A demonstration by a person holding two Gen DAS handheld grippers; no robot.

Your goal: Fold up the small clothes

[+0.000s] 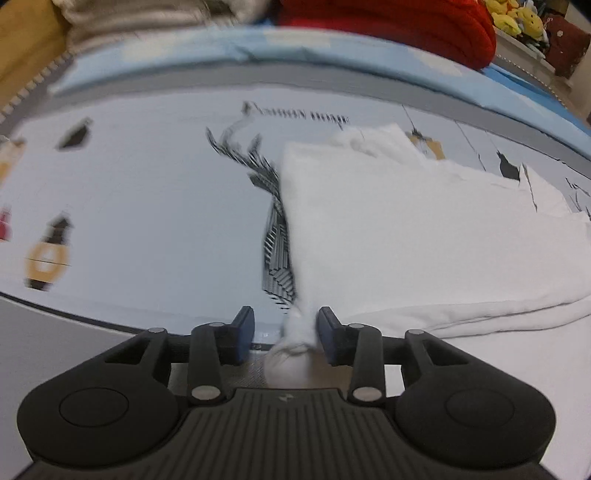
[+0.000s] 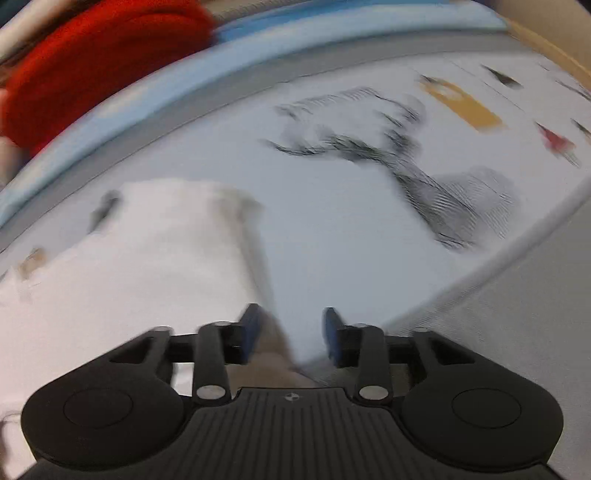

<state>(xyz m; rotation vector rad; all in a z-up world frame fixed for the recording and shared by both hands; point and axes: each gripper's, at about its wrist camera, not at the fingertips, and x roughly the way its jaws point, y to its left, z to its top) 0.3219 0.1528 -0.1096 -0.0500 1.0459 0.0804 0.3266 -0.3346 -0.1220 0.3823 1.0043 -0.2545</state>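
A white garment [image 1: 406,229] lies folded on a pale printed mat [image 1: 147,184], spreading to the right. Its near left corner is bunched into a twist between the jaws of my left gripper [image 1: 286,317]. The twist leans on the right pad [image 1: 327,325] and a gap separates it from the left pad, so the jaws stand open. The right wrist view is blurred. There the same garment [image 2: 147,258] fills the left side, and its right edge runs down beside the left pad [image 2: 251,325] of my right gripper [image 2: 291,317]. Those jaws are open with bare mat [image 2: 351,221] between them.
The mat carries black deer and lantern prints. Behind it runs a light blue sheet [image 1: 332,48]. A red knitted item [image 1: 388,22] and a grey knit [image 1: 129,18] lie at the back. Yellow plush toys [image 1: 517,18] sit far right.
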